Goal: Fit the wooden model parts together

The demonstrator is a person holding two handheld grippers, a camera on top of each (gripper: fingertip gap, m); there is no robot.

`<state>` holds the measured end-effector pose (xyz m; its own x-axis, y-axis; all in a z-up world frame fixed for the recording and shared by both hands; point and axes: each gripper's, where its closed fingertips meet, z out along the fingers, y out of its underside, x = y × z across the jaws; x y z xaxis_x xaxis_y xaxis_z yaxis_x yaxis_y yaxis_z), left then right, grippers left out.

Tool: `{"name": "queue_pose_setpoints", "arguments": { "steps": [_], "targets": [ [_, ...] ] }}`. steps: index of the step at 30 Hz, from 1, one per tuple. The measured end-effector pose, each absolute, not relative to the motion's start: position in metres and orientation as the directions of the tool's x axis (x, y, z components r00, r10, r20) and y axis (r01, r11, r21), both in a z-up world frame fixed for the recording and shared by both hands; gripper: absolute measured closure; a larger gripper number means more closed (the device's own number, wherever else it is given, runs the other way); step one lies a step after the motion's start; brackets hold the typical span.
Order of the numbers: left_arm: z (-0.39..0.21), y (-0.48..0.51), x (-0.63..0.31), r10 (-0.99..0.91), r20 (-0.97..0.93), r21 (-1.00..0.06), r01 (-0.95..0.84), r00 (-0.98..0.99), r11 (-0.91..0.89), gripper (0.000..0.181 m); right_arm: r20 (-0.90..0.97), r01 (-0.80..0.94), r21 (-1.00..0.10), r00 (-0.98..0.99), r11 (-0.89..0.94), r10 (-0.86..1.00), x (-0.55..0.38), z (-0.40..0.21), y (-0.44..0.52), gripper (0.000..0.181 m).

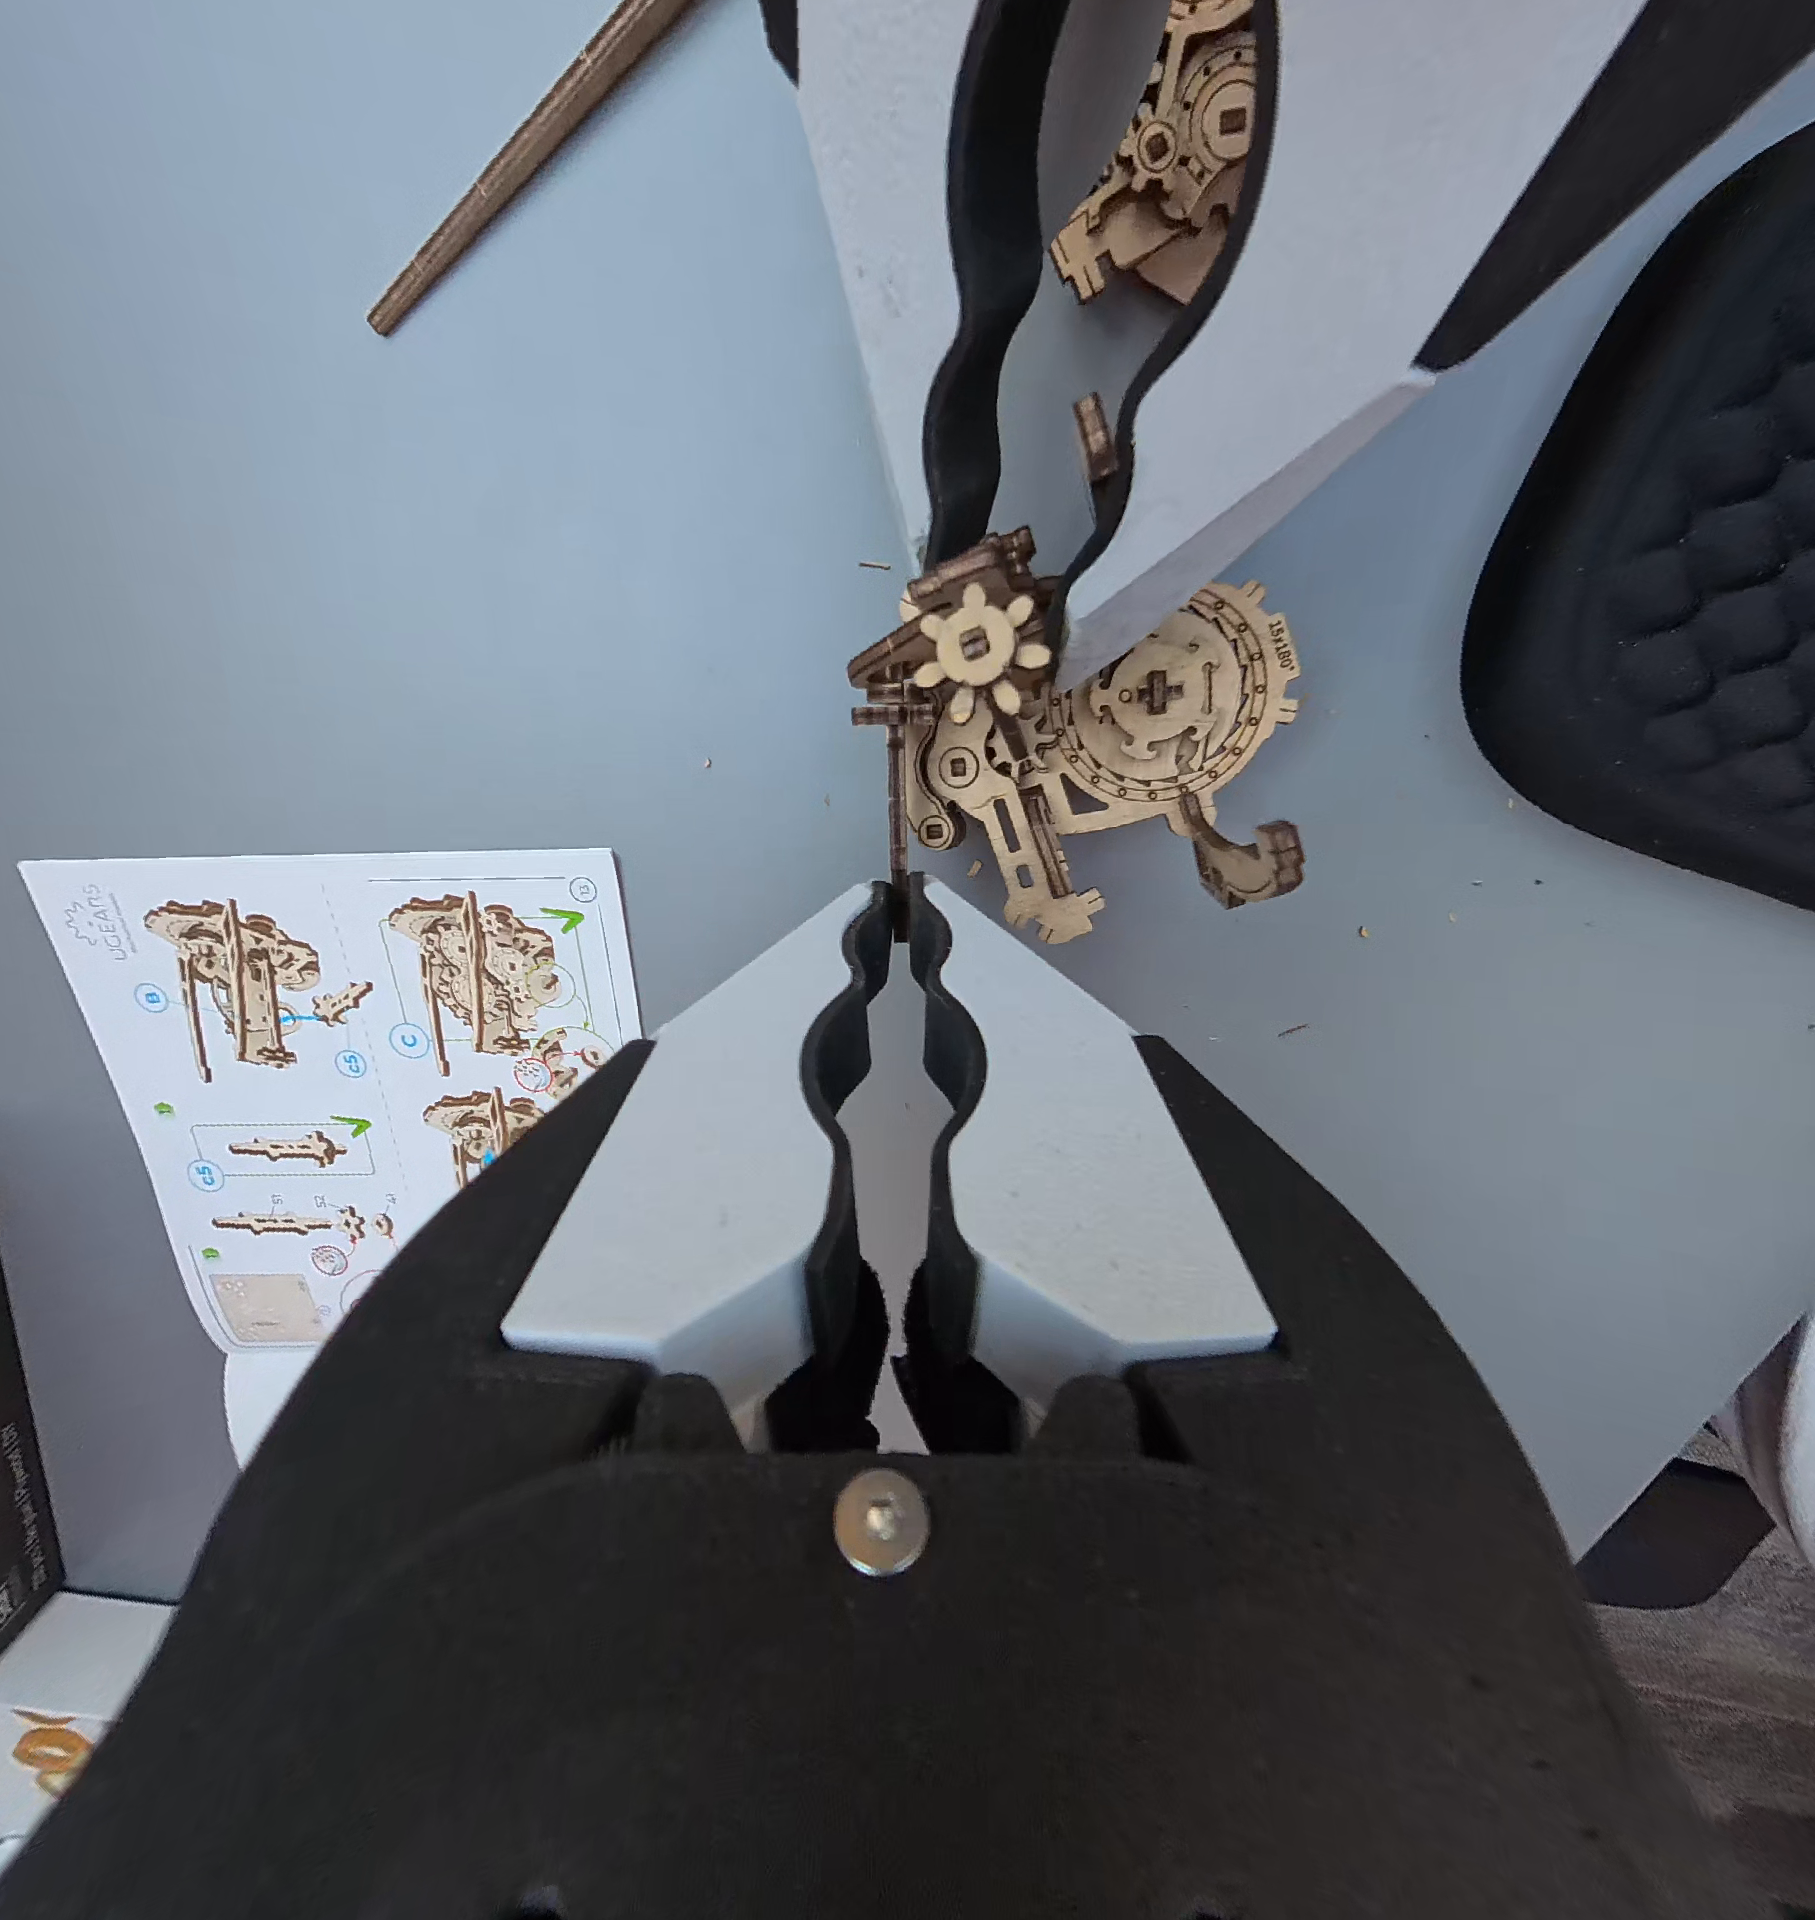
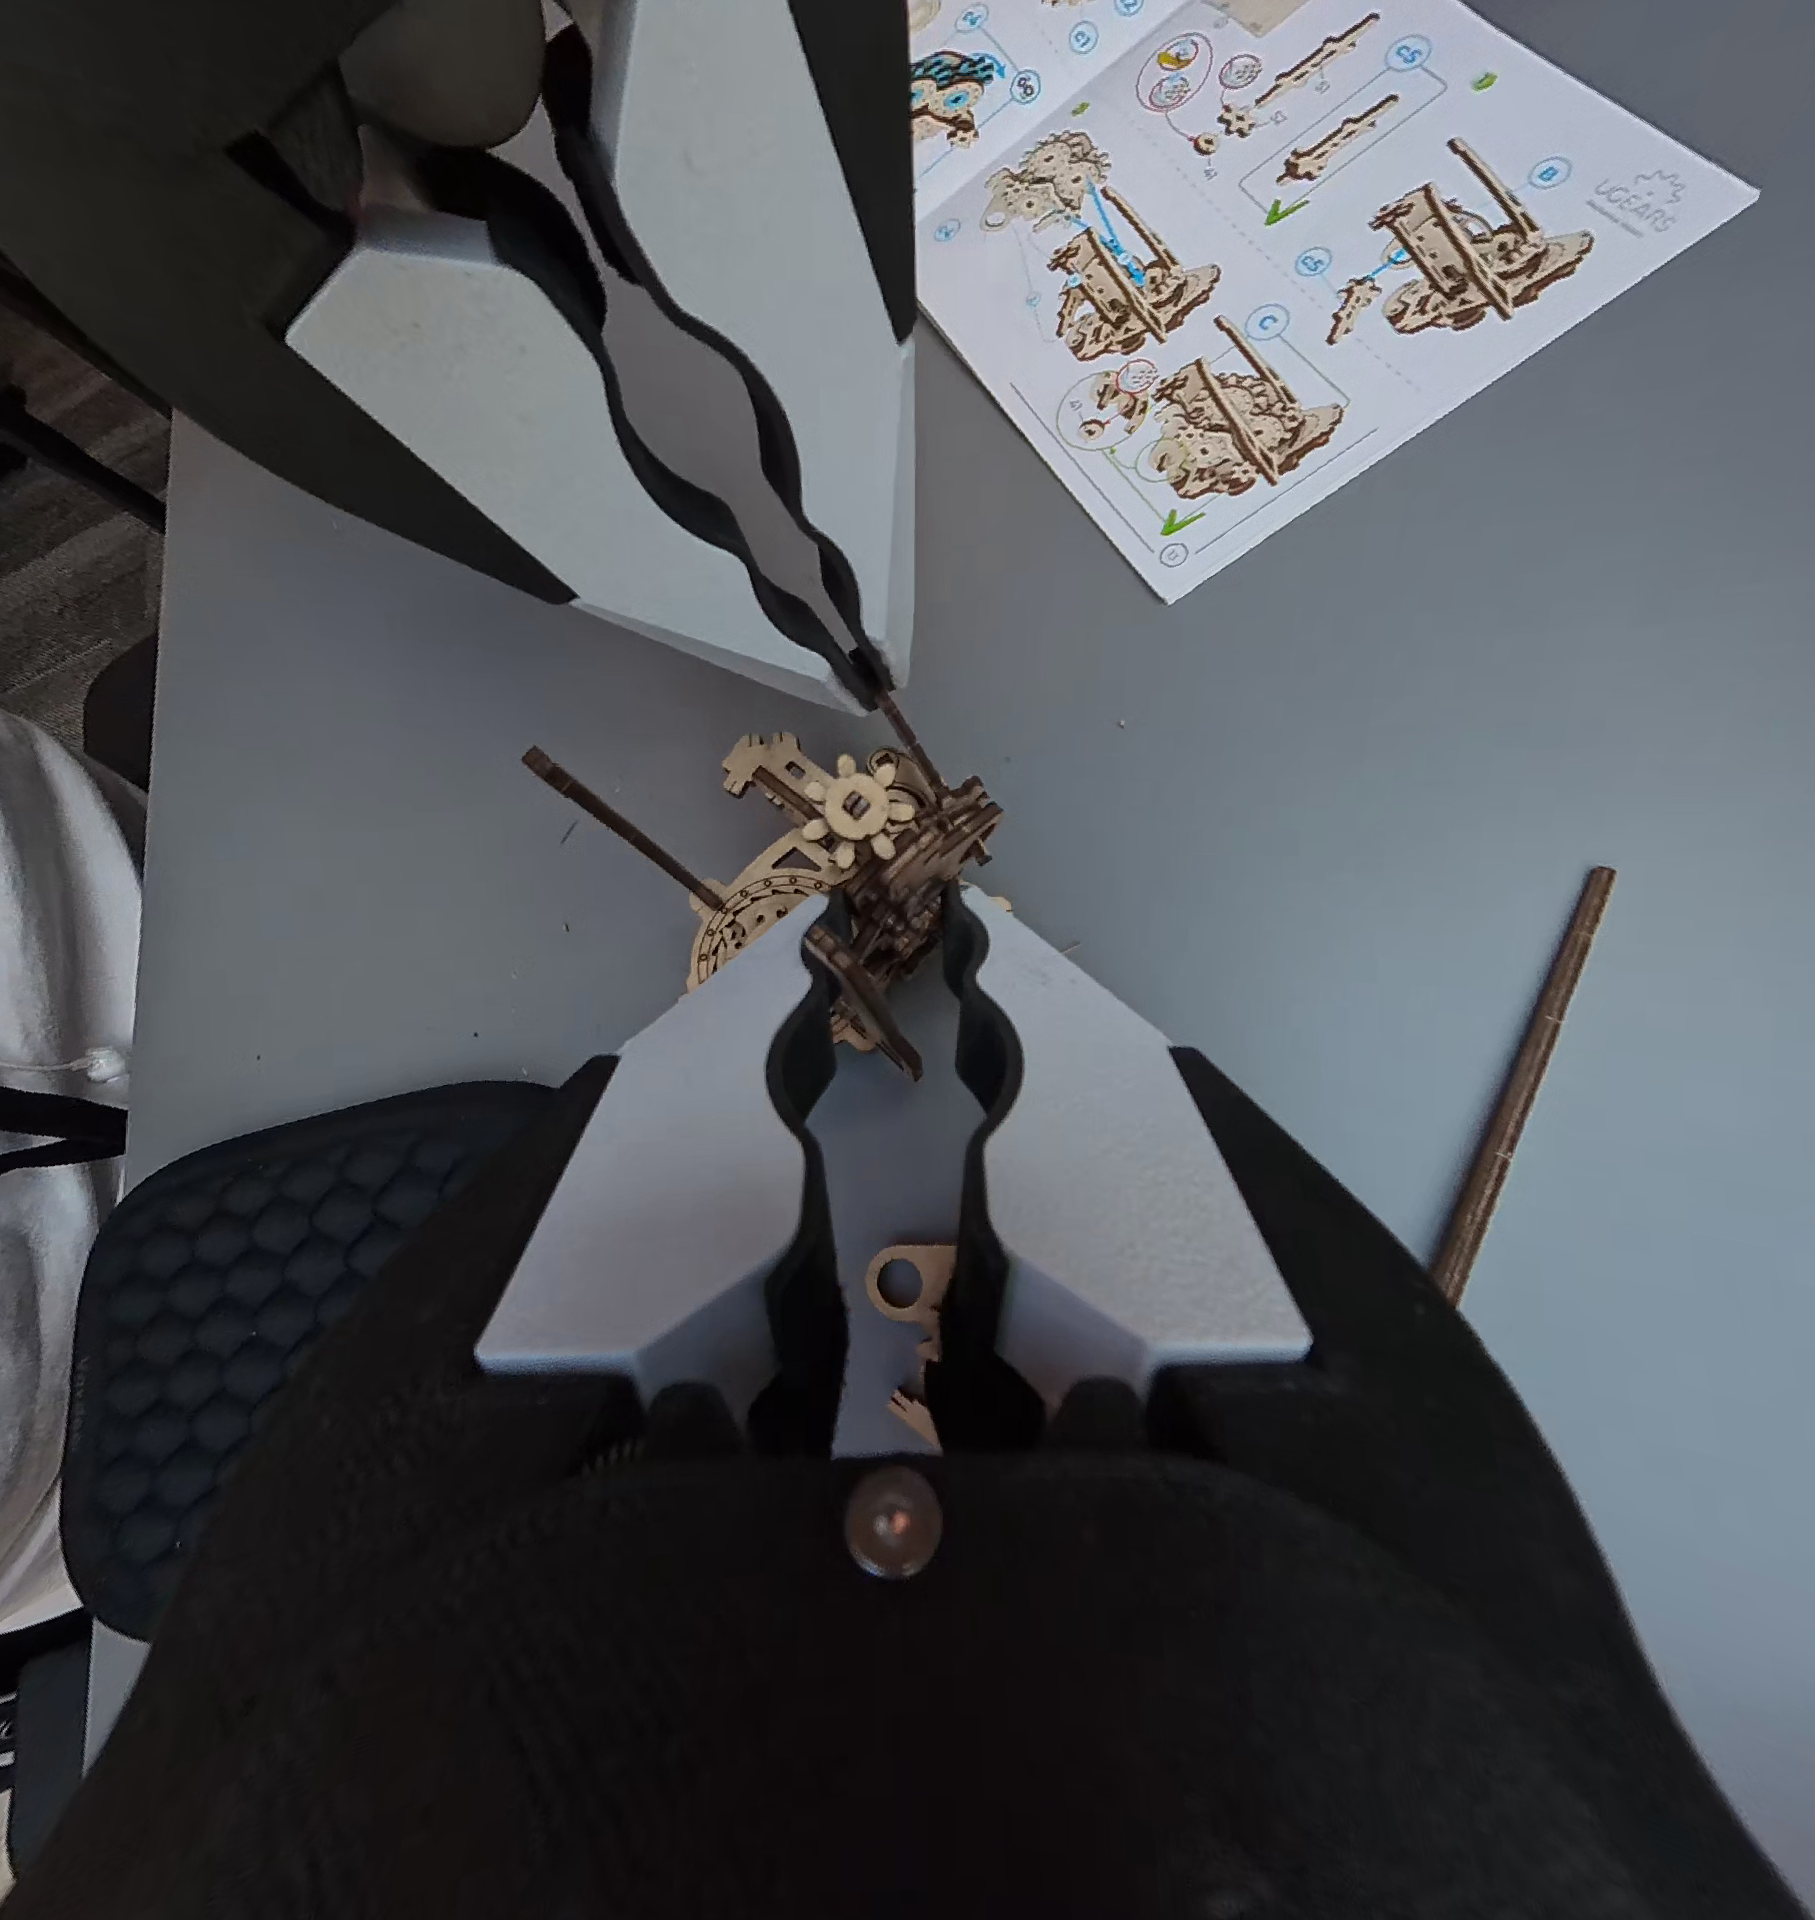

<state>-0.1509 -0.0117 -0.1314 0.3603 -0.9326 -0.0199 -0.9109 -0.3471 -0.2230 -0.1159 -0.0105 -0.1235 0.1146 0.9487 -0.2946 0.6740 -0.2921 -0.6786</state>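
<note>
My right gripper (image 2: 892, 914) is shut on a small dark wooden block assembly (image 2: 918, 842) with a pale cog (image 2: 849, 808) on top. It enters the left wrist view from above (image 1: 996, 571), and the cog (image 1: 974, 649) shows there too. My left gripper (image 1: 898, 904) is shut on the end of a thin dark wooden axle (image 1: 895, 800) that runs into the assembly. It also shows in the right wrist view (image 2: 867, 675). A flat pale gear plate (image 1: 1163, 727) sits right beside the assembly; I cannot tell whether they are joined.
An instruction sheet (image 1: 342, 1060) lies on the grey table (image 1: 467, 582). A long dark stick (image 1: 529, 156) and another model part (image 1: 1173, 135) lie farther off, with a small wood piece (image 1: 1095, 436) between. A black mesh cushion (image 1: 1692, 540) overlaps the table edge. A person's white sleeve (image 2: 9, 1039) is nearby. My right fingertips sit around 4 cm from my left ones.
</note>
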Motion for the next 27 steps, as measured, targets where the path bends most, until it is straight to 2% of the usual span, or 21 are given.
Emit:
{"name": "queue_pose_setpoints", "arguments": {
  "steps": [11,20,27],
  "targets": [
    [-0.1267,-0.0116,-0.1526,-0.920,-0.086,-0.200,-0.911,0.383,-0.361,0.180,-0.239,0.660,-0.704,0.131,-0.264,0.962,-0.1189,-0.1202,-0.0102,0.165],
    [-0.1242,-0.0133,-0.1526,-0.914,-0.068,-0.194,-0.904,0.400,-0.381,0.180,-0.237,0.650,-0.712,0.134,-0.266,0.962,-0.1191,-0.1175,-0.0113,0.165],
    [-0.1235,-0.0203,-0.1524,-0.891,0.056,-0.144,-0.879,0.451,-0.454,0.180,-0.232,0.645,-0.722,0.115,-0.250,0.966,-0.1215,-0.1218,-0.0137,0.165]
  ]
}}
